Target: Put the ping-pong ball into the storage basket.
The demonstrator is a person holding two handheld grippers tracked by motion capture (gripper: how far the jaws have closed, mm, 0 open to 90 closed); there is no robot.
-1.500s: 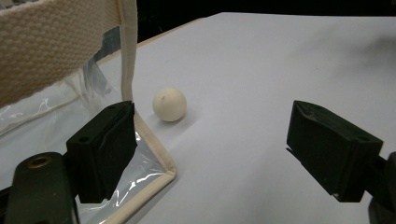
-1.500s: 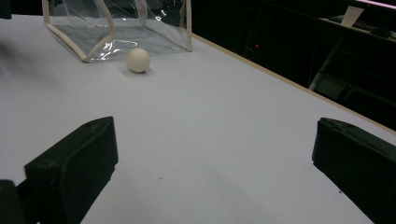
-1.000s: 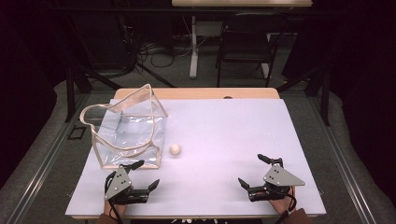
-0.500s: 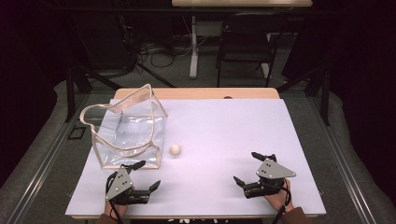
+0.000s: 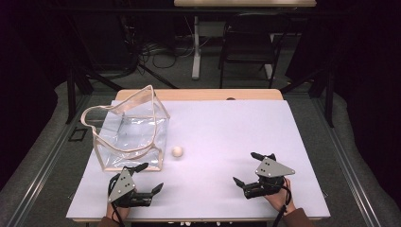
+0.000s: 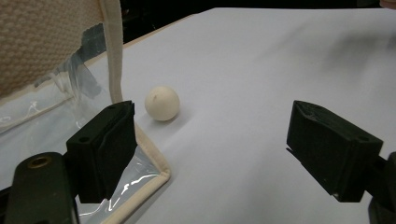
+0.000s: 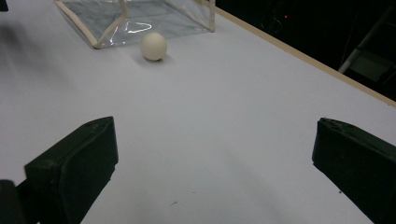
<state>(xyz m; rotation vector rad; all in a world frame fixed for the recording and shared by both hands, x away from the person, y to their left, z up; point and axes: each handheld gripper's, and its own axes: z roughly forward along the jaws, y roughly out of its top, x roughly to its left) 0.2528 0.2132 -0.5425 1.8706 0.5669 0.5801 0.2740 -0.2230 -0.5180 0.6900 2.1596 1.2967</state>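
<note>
Likely to roll off if nudged: one ball (image 5: 177,151), loose on the surface (image 5: 227,127), just right of the bag (image 5: 132,135) at near left; a jaw clipping it off-centre would send it away, or push the light bag askew; left tool (image 5: 150,177) with jaws apart, nearest the ball; right tool (image 5: 247,168) also apart, at near right; one bag, two tools.

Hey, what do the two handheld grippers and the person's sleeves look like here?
Both are black two-jaw tools. The left gripper and the right gripper each carry a grey three-cornered plate on top. Their jaws end in blocky black pads. A black cable trails from the right one, beside a reddish-brown sleeve.
</note>
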